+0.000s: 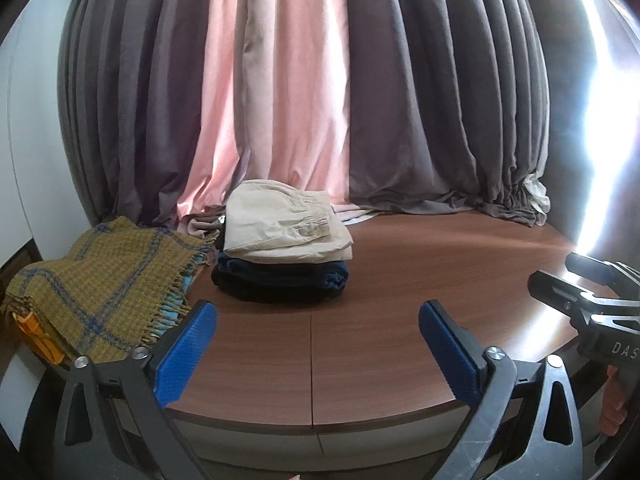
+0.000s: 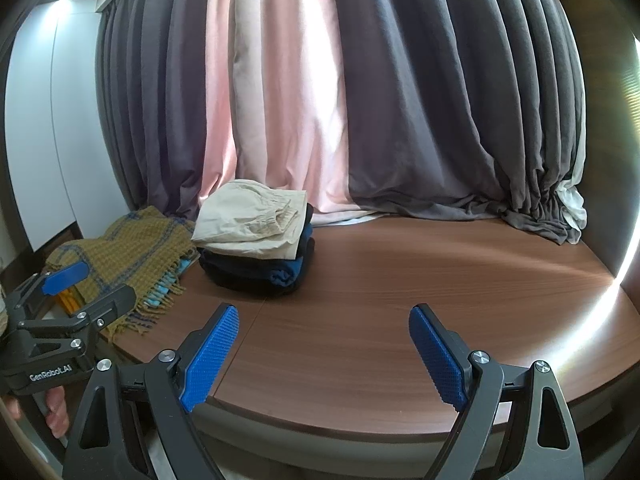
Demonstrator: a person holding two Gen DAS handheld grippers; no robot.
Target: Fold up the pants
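Folded beige pants [image 1: 284, 222] lie on top of a stack of folded dark blue and black clothes [image 1: 280, 278] at the back left of the brown wooden table [image 1: 400, 300]. The same beige pants [image 2: 250, 218] and dark stack [image 2: 256, 270] show in the right wrist view. My left gripper [image 1: 318, 344] is open and empty above the table's front edge, short of the stack. My right gripper [image 2: 324, 354] is open and empty, to the right of the stack. Each gripper shows at the edge of the other's view, the right one [image 1: 576, 280] and the left one [image 2: 76, 284].
A mustard plaid fringed blanket [image 1: 100, 284] lies left of the stack over orange and light blue items. Grey and pink curtains [image 1: 280, 80] hang behind the table and pool on it. A white cabinet [image 2: 48, 120] stands at the left. Bright light glares from the right.
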